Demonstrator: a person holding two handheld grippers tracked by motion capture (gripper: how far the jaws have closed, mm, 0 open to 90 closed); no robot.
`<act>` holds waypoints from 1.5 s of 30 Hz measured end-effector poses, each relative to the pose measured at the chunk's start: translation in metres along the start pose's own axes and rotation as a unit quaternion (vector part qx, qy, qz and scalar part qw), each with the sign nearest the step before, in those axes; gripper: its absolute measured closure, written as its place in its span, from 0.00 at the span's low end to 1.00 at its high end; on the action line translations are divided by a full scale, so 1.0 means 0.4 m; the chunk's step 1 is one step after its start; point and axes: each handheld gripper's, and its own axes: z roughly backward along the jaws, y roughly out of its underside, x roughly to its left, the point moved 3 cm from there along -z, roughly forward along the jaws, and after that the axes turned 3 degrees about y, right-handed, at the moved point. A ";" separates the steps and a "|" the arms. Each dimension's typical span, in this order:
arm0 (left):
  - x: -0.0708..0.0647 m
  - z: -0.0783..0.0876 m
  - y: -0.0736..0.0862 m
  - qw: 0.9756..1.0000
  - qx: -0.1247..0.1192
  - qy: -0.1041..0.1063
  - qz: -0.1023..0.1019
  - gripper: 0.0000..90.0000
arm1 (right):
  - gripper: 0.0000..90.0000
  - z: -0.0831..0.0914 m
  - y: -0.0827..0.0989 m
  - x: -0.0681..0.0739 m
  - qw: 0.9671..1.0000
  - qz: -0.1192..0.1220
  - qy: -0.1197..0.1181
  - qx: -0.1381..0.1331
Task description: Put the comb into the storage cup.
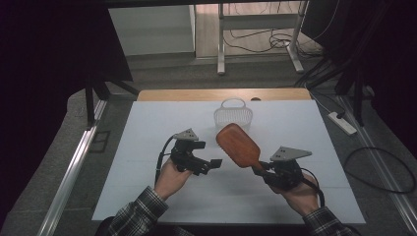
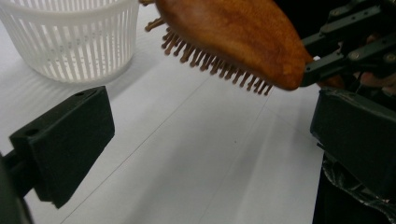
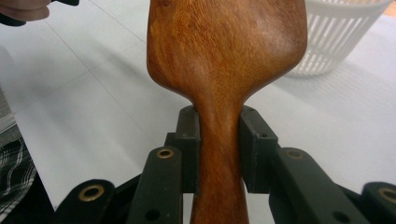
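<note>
Item: wooden hairbrush (image 1: pixel 238 144), held off the desk (image 1: pixel 147 147) by its handle between the jaws of the right gripper (image 1: pixel 269 169), bristles facing down, head pointing toward a white slatted basket (image 1: pixel 233 115) that stood near the far edge of the desk. Right jaws closed narrow on the neck of the handle, just below the head. Left gripper (image 1: pixel 209 164): jaws wide, holding nothing, just beside the brush head and apart from it. Risk, as judged: the grip sat on a smooth, tapering handle, so the heavier head could pivot or slide out; the bristles could also snag the basket rim and tip it.
</note>
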 end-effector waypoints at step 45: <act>-0.002 -0.044 -0.007 0.991 -0.055 0.091 0.080 0.13 | 0.80 -0.041 -0.014 0.091 0.997 0.003 -0.044 -0.057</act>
